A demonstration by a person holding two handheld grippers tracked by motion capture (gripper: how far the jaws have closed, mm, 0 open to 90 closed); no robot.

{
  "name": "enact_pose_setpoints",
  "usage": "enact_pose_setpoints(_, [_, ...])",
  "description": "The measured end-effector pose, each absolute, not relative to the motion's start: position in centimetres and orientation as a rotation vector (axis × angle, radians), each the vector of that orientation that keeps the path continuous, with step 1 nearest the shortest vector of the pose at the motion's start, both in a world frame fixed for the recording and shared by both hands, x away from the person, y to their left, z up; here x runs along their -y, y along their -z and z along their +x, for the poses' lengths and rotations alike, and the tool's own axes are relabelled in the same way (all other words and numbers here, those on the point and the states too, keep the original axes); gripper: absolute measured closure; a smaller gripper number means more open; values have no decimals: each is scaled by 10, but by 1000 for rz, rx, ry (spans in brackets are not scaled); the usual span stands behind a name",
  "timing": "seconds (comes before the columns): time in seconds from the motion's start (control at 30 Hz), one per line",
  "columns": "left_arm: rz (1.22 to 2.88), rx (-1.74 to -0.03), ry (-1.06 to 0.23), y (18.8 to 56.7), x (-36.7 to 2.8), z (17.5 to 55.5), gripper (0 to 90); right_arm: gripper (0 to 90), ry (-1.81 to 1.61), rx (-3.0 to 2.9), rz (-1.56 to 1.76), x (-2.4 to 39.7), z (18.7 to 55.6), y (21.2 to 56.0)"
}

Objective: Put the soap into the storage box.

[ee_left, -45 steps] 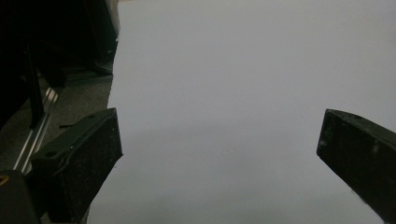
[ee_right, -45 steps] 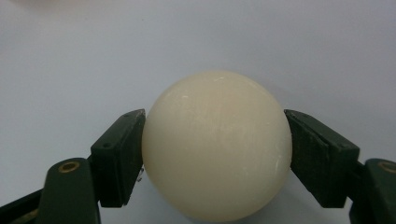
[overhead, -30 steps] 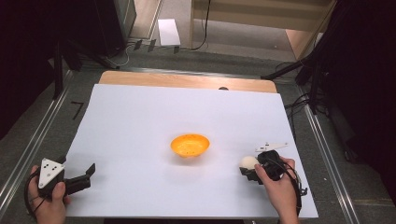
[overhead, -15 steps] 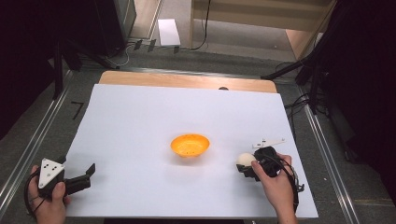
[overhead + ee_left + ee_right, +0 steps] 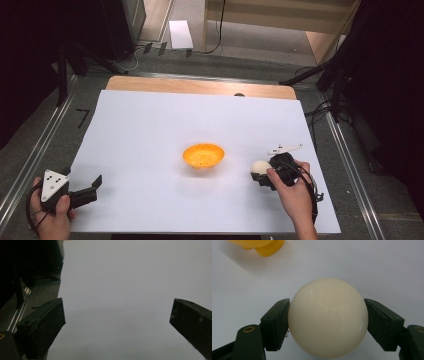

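A cream-white ball (image 5: pixel 328 317) sits squeezed between both black jaws of my right gripper (image 5: pixel 328 322), which is shut on it. From above, the ball (image 5: pixel 259 167) and right gripper (image 5: pixel 264 172) are just right of an orange bowl (image 5: pixel 203 155) at the middle of the white sheet. The bowl's underside (image 5: pixel 257 245) peeks in at the top left of the right gripper view. My left gripper (image 5: pixel 95 184) rests near the sheet's front left corner, open, with bare white sheet between its jaws (image 5: pixel 117 322).
A white sheet (image 5: pixel 150 125) covers the table, with a wooden strip (image 5: pixel 200 86) along the far edge. Metal rails (image 5: pixel 30 160) run down both sides. A small white part (image 5: pixel 285 148) sticks out behind the right gripper.
The right gripper has carried the ball a little to the left and up the table, toward the bowl. The left gripper has stayed put.
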State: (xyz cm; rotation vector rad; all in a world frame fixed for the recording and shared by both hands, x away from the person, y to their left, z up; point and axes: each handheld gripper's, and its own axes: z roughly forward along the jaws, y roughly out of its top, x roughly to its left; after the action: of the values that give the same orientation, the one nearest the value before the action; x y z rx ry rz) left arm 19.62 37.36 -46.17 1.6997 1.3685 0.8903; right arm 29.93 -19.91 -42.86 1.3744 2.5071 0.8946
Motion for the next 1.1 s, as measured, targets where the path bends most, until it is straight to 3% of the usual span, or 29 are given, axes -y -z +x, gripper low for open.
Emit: enact_pose_setpoints(1.1, [1696,-1367,-887,462,-374,196,0,250,-918,-2539,1315,174,315,415])
